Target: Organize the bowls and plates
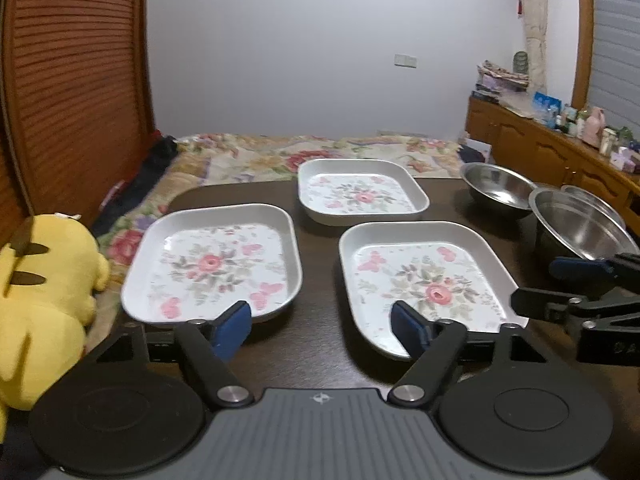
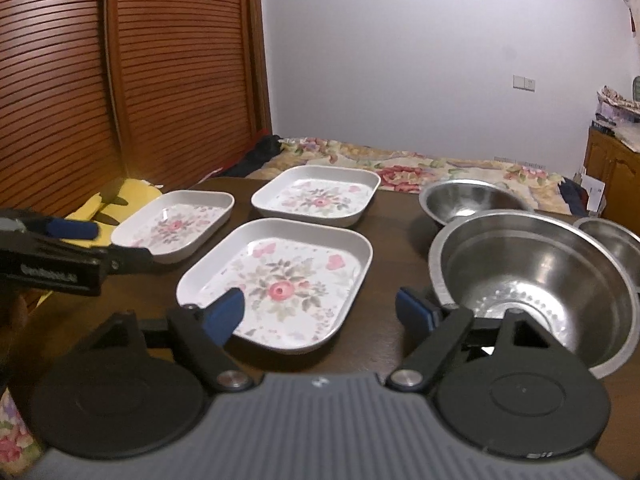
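Both claws [image 1: 322, 330] [image 2: 320, 316] agape, empty; third steel bowl [image 2: 616, 240] cut off behind nearest bowl [image 2: 536, 276].

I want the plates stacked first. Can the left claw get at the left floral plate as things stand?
Probably yes. The left claw is open and empty, the left floral plate lies just ahead with its near rim bare, and nothing stands between them.

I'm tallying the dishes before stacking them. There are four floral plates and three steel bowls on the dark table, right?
Not quite: there are three floral plates, not four. The left wrist view shows one at the left, one at the back and one at the right. The three steel bowls on the dark table are correct.
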{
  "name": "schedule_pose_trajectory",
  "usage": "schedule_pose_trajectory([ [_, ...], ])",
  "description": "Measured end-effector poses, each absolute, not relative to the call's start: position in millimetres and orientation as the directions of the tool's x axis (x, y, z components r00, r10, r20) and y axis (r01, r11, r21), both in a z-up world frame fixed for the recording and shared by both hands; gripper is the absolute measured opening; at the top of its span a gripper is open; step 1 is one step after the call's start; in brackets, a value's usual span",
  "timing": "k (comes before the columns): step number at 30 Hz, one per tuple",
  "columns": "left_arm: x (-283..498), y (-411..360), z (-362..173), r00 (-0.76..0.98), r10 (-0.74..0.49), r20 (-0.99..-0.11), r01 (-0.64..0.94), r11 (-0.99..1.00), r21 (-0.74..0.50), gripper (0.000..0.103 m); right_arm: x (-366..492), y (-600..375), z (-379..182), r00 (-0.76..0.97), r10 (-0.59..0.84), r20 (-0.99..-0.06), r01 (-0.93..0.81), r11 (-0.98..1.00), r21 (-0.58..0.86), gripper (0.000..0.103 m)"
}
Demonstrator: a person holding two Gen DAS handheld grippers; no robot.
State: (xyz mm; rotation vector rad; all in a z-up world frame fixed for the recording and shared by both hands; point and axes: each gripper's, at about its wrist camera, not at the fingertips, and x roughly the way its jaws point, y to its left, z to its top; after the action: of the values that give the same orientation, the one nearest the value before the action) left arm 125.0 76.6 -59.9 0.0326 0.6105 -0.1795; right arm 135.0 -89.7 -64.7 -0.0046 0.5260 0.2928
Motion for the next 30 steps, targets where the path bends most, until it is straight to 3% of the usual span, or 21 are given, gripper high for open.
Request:
schedule_pose_trajectory([
  [2,129,76,-62,0.797,-0.174,-0.579,0.188,0.982,-0.036,0.067,138,-88,-67,0.823,0.276,-0.497,-0.275,0.958,0.076,0.075],
  [14,153,64,-78,0.761,-0.219,-0.611,0.224,0.972,-0.070,0.044,153,-90,-81,0.813,0.245,-0.528,-0.232,0.968,0.092,0.049],
  [26,163,65,-86,0.742,-0.242,-0.625,0.226,0.968,-0.107,0.029,160,-86,-86,0.805,0.244,-0.541,-0.227,0.969,0.099,0.045],
  [30,165,65,-89,0.741,-0.245,-0.625,0.216,0.969,-0.123,0.028,163,-88,-90,0.798,0.251,-0.548,-0.218,0.968,0.127,0.042],
])
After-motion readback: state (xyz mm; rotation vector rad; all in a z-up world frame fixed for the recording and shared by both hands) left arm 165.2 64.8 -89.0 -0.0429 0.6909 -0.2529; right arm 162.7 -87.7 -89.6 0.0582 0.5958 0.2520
